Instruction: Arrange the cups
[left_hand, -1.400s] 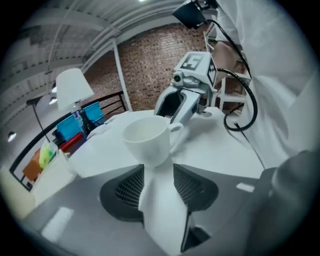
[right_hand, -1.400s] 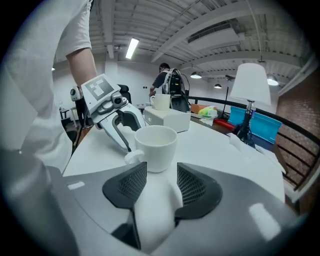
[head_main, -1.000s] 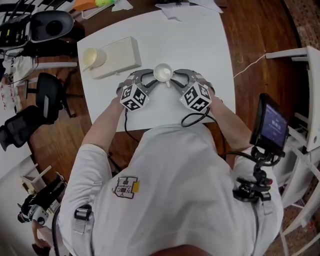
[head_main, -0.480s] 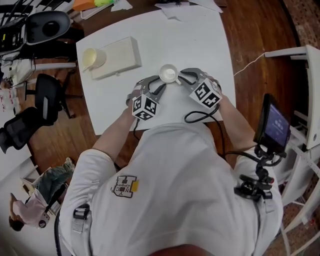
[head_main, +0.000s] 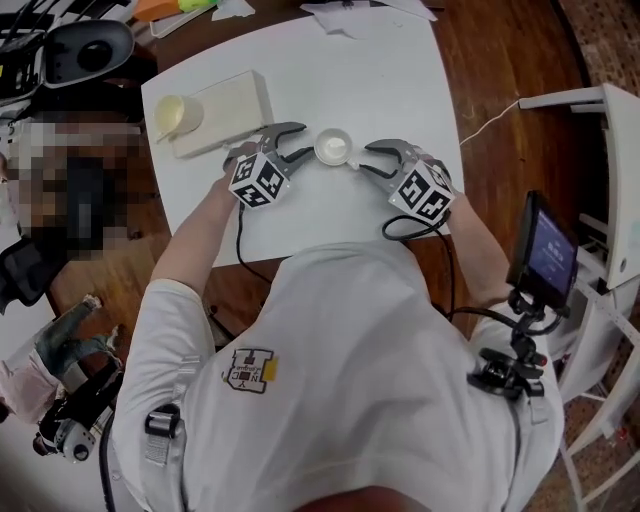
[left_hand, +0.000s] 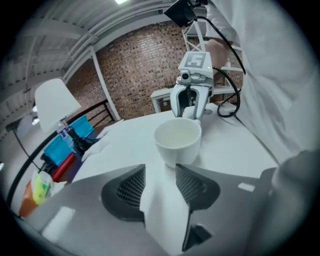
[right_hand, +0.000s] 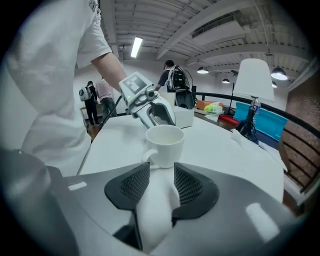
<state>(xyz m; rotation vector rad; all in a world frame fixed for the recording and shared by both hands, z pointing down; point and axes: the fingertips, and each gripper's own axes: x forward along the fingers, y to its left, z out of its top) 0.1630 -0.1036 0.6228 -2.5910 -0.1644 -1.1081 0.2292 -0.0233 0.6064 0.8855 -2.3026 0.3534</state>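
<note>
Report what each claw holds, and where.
Nothing. Left claw and right claw have just opened wider, empty; the cup stands free on the table between them.

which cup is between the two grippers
The white cup mid-table, flanked by the left gripper and right gripper, whose jaws have just opened wider, empty. The cream cup sits by the box.

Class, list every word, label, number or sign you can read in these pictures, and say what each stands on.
No text here reads clearly.
Screen: pale lines of print, too small to read.
Shirt patch: too small to read.
Left marker cube, right marker cube: black-and-white square patterns, no letters.
Cup: plain, no print.
</note>
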